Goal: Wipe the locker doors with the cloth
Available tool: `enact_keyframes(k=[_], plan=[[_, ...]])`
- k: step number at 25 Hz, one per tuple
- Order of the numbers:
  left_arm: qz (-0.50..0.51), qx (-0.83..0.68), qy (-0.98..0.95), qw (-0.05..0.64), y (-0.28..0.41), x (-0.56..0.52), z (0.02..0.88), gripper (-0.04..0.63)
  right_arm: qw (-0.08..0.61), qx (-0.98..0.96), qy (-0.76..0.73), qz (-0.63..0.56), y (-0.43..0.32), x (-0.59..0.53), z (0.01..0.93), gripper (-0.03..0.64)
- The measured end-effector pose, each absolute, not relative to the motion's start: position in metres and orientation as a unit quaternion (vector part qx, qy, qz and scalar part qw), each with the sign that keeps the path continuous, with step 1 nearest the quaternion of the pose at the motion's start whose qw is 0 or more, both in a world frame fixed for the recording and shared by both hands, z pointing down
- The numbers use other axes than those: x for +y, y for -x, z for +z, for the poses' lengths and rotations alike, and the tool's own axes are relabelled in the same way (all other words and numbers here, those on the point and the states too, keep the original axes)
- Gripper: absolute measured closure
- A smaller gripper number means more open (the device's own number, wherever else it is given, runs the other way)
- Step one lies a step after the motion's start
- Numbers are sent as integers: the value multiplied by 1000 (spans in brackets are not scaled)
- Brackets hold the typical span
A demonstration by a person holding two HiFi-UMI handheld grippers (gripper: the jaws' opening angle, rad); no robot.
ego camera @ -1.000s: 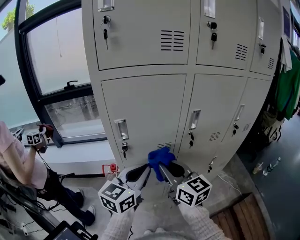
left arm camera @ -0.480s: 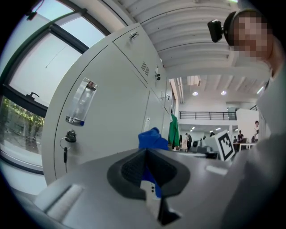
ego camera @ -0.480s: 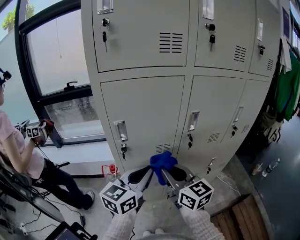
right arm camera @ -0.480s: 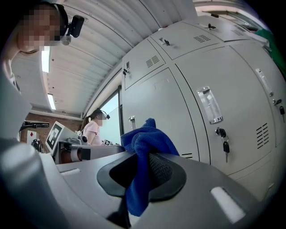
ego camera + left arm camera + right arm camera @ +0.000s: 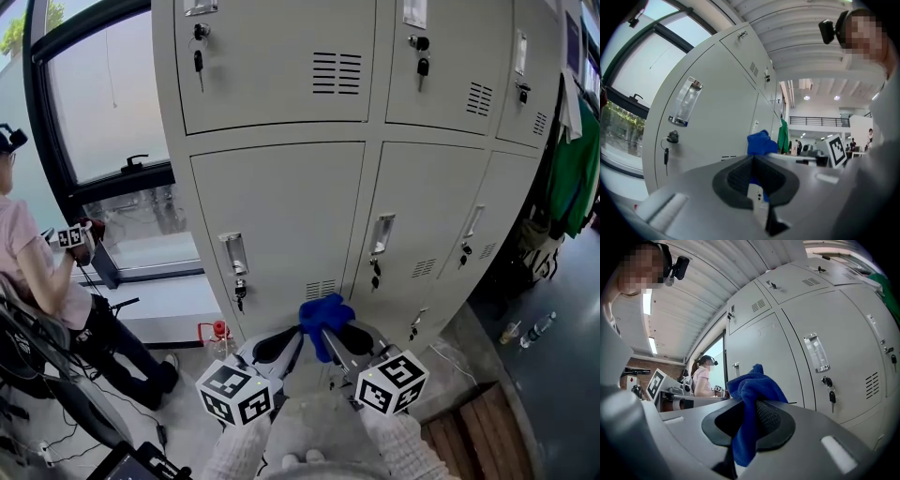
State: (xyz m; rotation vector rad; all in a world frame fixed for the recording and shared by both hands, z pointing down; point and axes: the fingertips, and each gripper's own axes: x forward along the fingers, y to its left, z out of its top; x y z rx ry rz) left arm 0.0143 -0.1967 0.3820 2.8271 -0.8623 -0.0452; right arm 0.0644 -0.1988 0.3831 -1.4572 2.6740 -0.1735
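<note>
Lockers [image 5: 281, 197]: grey, two tiers of doors. Person [image 5: 33, 272] seated left of the lockers. Right gripper [image 5: 325, 332] clamped on blue cloth [image 5: 324, 311] — the cloth bunches past the jaw tips, near a lower locker door, contact unclear. Left gripper [image 5: 292, 342] just beside it — jaws together, nothing between.

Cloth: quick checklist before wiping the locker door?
1. Blue cloth clamped in right gripper: ok, jaws shut on it.
2. Left gripper empty, jaws together: ok.
3. Cloth touching the lower locker door: cannot tell.
4. Key hanging from that door's lock, possible snag: not ok.
5. Seated person clear of the door: ok.
</note>
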Motion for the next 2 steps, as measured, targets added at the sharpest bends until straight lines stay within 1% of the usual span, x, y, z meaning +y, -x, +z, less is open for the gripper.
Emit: enact_keyframes(k=[2], plan=[[-12,-292,-952,94,-15,-198,384,588,46,875,479,-54,-66,-201,382,560]])
